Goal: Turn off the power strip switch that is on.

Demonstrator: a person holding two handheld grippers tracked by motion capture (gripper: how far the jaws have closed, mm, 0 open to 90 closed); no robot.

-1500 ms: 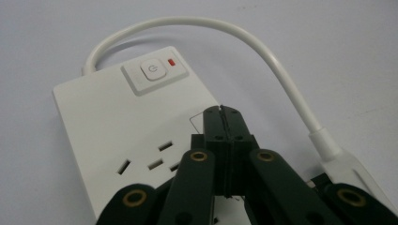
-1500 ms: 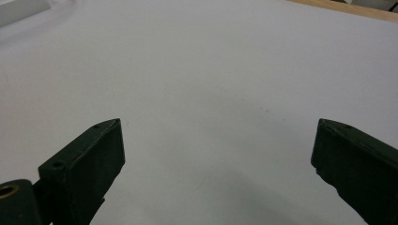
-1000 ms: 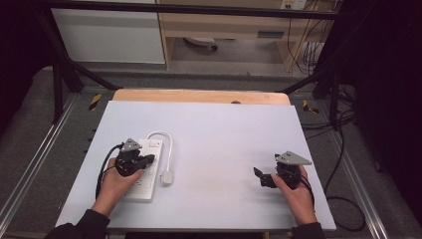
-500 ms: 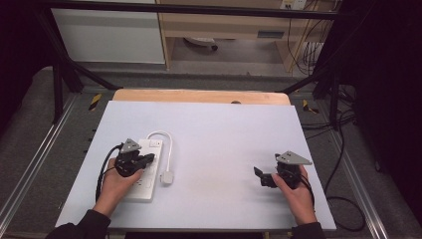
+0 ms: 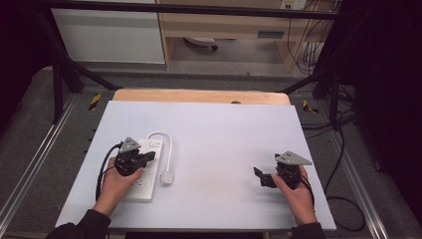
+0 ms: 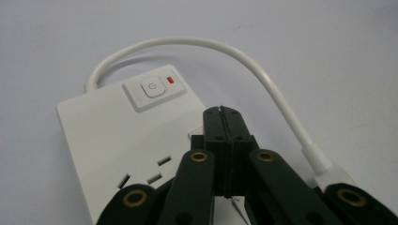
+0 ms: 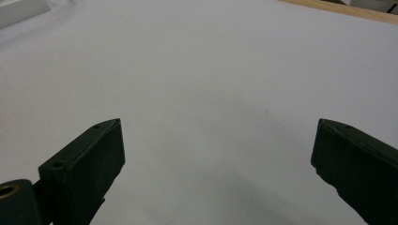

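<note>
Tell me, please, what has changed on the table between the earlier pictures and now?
Nothing has visibly changed. The left gripper stays shut over the white power strip, the right gripper stays open above the bare white table, and the strip's cable and plug lie as before.

The right gripper (image 7: 216, 164) has its two black jaws standing wide apart, one rising at the lower left and one at the lower right, with nothing between them. Screw holes are visible on the left jaw's upper face. Below and ahead lies the pale tabletop (image 7: 202, 70), bare between the jaws, with a few faint dark specks right of centre. A strip of light wood (image 7: 347, 10) runs along the far edge at upper right. A white object (image 7: 21, 10), cropped at the upper left corner, cannot be identified.
</note>
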